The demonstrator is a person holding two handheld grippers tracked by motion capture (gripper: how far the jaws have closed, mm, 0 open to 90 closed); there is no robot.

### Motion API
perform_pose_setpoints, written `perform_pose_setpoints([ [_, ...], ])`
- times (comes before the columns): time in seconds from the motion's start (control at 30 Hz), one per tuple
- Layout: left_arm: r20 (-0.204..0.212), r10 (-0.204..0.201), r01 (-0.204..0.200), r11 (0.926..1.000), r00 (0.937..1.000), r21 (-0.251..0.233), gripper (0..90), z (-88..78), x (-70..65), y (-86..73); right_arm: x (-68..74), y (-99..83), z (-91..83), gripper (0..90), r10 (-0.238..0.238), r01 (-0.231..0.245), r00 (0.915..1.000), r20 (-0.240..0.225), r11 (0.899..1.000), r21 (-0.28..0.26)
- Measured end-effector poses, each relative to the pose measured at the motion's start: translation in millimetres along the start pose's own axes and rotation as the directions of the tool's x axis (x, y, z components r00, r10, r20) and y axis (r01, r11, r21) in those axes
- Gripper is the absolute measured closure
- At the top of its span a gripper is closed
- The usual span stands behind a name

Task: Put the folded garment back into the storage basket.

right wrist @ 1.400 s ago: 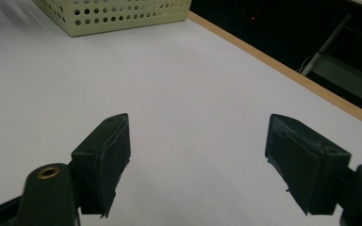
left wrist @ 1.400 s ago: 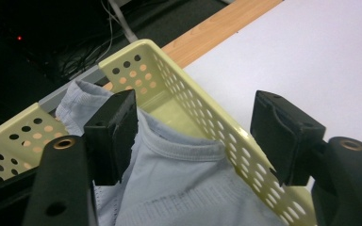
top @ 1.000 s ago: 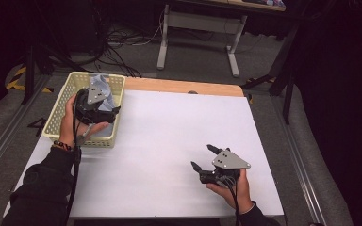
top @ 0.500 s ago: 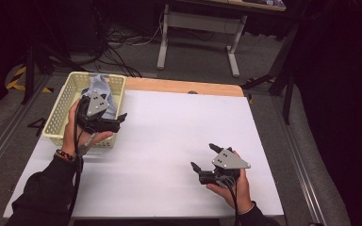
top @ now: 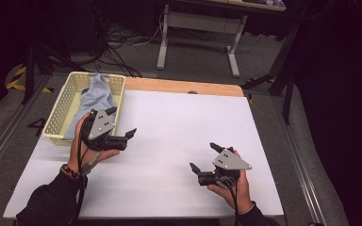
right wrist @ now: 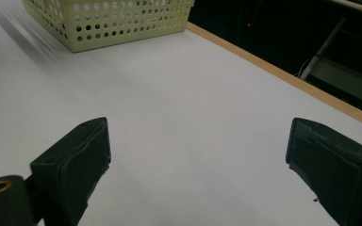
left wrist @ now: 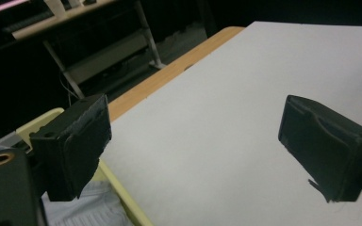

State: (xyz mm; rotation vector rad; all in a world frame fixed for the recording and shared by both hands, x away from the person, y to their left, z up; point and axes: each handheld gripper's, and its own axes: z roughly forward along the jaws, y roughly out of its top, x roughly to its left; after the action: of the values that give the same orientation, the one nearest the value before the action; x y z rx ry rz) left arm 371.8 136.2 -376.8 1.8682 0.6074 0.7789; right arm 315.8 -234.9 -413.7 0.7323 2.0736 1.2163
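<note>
**Left gripper leaves the basket empty**

Swinging off the yellow basket (top: pixel 66 106) onto the white table (top: pixel 179 122), the left gripper (top: pixel 121 125) carries nothing, jaws wide. The blue-grey cloth (top: pixel 95 96) stays inside. The right gripper (top: pixel 206 157), just opened wide, waits empty.

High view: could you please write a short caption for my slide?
Left gripper and right gripper, both open and empty, over a white table; grey cloth lies in the yellow basket.

One yellow basket (top: pixel 61 113) stands on the table's (top: pixel 179 132) left edge; inside it lies one blue cloth (top: pixel 95 96). Two grippers, left (top: pixel 121 126) and right (top: pixel 202 157), hover beside the basket.
</note>
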Motion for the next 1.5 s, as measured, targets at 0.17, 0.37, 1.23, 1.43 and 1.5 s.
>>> perform_pose_setpoints([
  [0.17,0.029,0.032,-0.032,0.9995,0.9991,-0.007,11.4,-4.8,-15.4,-2.6,1.8,0.8,-1.7,9.0,-0.001,0.001,1.0,0.002,1.0,-0.019],
  [0.37,0.041,0.042,-0.041,0.9986,0.9983,-0.032,9.0,-12.3,-25.7,-7.9,4.5,0.9,-2.6,9.1,0.0,0.0,1.0,-0.004,1.0,-0.031],
  [1.23,0.106,0.067,-0.064,0.9974,0.9922,-0.035,5.6,-37.2,-42.2,-34.5,17.1,-4.0,-13.0,11.0,-0.053,0.054,0.9976,0.045,0.998,-0.028],
  [1.43,0.111,0.08,-0.08,0.9968,0.9906,-0.004,3.9,-42.2,-45.1,-47.9,16.8,-8.4,-18.3,11.0,-0.053,0.054,0.997,0.056,0.998,-0.02],
  [1.5,0.108,0.076,-0.077,0.997,0.9912,0.006,4.3,-43.8,-45.7,-52.9,16.9,-10.8,-19.5,11.0,-0.058,0.06,0.9963,0.063,0.998,-0.015],
])
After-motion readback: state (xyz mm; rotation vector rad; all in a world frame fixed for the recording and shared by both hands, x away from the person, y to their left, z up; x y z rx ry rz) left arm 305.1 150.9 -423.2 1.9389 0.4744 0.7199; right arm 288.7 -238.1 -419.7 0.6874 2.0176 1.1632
